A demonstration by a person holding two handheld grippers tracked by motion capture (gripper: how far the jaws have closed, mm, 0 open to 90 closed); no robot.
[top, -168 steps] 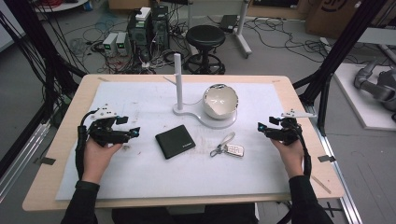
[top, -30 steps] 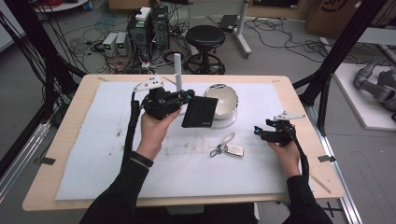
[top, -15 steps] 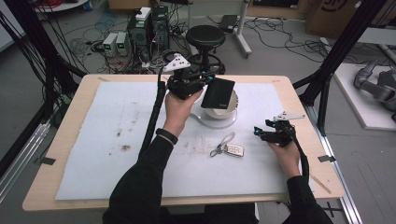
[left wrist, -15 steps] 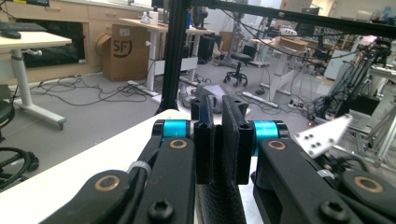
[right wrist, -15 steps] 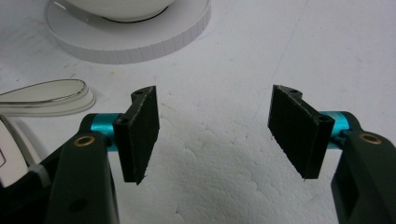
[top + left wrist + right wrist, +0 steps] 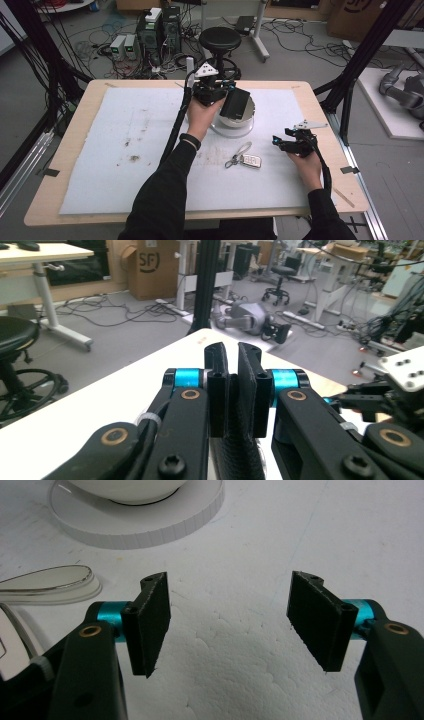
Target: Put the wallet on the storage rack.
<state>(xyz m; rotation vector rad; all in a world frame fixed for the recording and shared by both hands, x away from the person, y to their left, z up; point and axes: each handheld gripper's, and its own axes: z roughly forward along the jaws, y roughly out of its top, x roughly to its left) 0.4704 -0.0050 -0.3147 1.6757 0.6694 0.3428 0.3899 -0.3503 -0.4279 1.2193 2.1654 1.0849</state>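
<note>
The black wallet (image 6: pixel 235 103) was picked up from the white mat (image 6: pixel 100 150) by the left gripper (image 6: pixel 226 93). It was carried up and across the table and was held tilted over the white bowl (image 6: pixel 239 120), squeezed between the 2 jaws.
</note>
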